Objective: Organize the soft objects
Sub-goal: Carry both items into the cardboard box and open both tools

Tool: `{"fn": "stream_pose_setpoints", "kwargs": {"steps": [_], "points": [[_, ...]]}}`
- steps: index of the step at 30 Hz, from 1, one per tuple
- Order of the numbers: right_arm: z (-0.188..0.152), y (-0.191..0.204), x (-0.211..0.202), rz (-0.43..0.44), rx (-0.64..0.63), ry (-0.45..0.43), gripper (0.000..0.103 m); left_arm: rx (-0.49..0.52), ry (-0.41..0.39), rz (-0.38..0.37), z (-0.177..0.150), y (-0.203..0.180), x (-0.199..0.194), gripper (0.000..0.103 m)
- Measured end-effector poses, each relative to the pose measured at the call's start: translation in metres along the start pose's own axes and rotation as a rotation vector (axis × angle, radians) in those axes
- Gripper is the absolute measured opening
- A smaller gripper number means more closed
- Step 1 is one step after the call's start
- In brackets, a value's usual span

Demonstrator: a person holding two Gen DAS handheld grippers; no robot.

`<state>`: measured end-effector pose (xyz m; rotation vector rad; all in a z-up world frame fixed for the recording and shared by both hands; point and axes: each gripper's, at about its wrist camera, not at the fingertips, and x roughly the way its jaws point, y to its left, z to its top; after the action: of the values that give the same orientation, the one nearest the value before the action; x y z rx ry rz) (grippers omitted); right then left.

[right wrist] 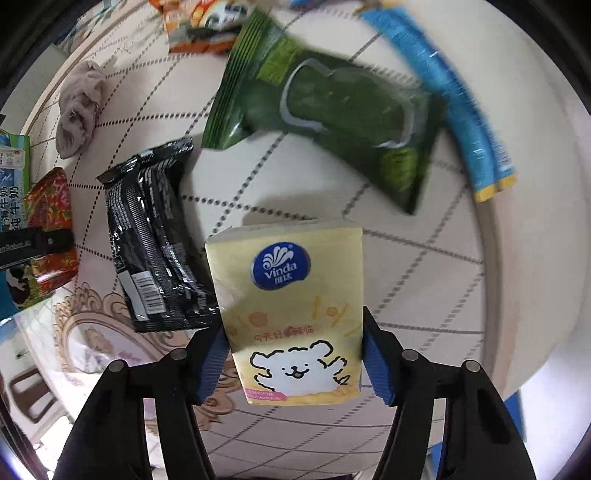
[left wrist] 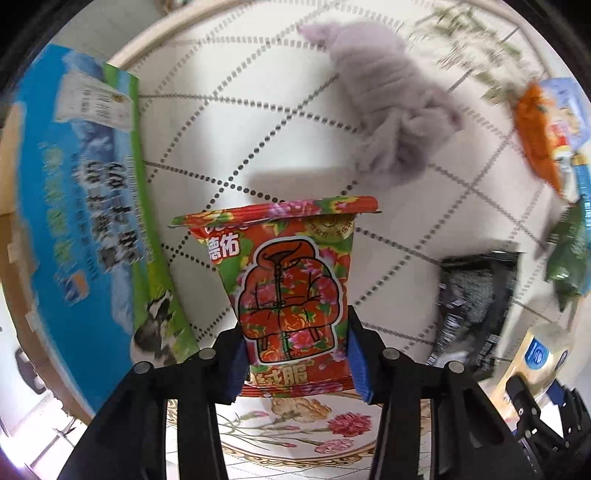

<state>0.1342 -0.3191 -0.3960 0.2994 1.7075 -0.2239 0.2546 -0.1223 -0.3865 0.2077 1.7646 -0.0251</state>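
Observation:
My left gripper (left wrist: 295, 354) is shut on a red floral packet (left wrist: 291, 284) and holds it above the round white table (left wrist: 229, 122). My right gripper (right wrist: 295, 358) is shut on a yellow Vinda tissue pack (right wrist: 291, 306), also held above the table (right wrist: 443, 280). A grey cloth (left wrist: 391, 103) lies crumpled on the table beyond the left gripper; it also shows at far left in the right wrist view (right wrist: 79, 107). The red floral packet (right wrist: 51, 206) and the left gripper appear at the left edge of the right wrist view.
A black packet (right wrist: 155, 240), a green packet (right wrist: 332, 107) and blue stick packs (right wrist: 458, 103) lie on the table. An orange packet (right wrist: 199, 33) lies at the far edge. A blue and green milk carton (left wrist: 85, 199) stands left. The black packet (left wrist: 476, 295) shows right.

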Motion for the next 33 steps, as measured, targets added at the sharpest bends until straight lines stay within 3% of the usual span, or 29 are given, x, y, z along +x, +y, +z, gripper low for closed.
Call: {"fn": "stream_pose_setpoints", "kwargs": {"steps": [5, 8, 14, 18, 22, 26, 33], "points": [[-0.024, -0.007, -0.037, 0.082, -0.003, -0.041, 0.066, -0.011, -0.107, -0.106, -0.037, 0.003, -0.058, 0.042], [-0.035, 0.006, -0.068, 0.146, -0.048, -0.073, 0.066, -0.026, -0.197, -0.191, -0.072, 0.021, -0.112, 0.042], [-0.05, 0.076, -0.14, 0.277, -0.23, -0.141, 0.066, -0.096, -0.398, -0.241, -0.128, 0.089, -0.202, 0.042], [-0.045, 0.15, -0.182, 0.347, -0.357, -0.169, 0.066, -0.18, -0.457, -0.223, -0.131, 0.161, -0.22, 0.042], [-0.038, 0.233, -0.198, 0.341, -0.435, -0.177, 0.066, -0.289, -0.471, -0.158, -0.114, 0.237, -0.204, 0.042], [-0.022, 0.318, -0.181, 0.316, -0.485, -0.154, 0.066, -0.33, -0.37, -0.167, -0.074, 0.302, -0.155, 0.042], [0.01, 0.435, -0.111, 0.214, -0.504, -0.115, 0.067, -0.245, -0.221, -0.251, -0.006, 0.354, -0.069, 0.042]]}}
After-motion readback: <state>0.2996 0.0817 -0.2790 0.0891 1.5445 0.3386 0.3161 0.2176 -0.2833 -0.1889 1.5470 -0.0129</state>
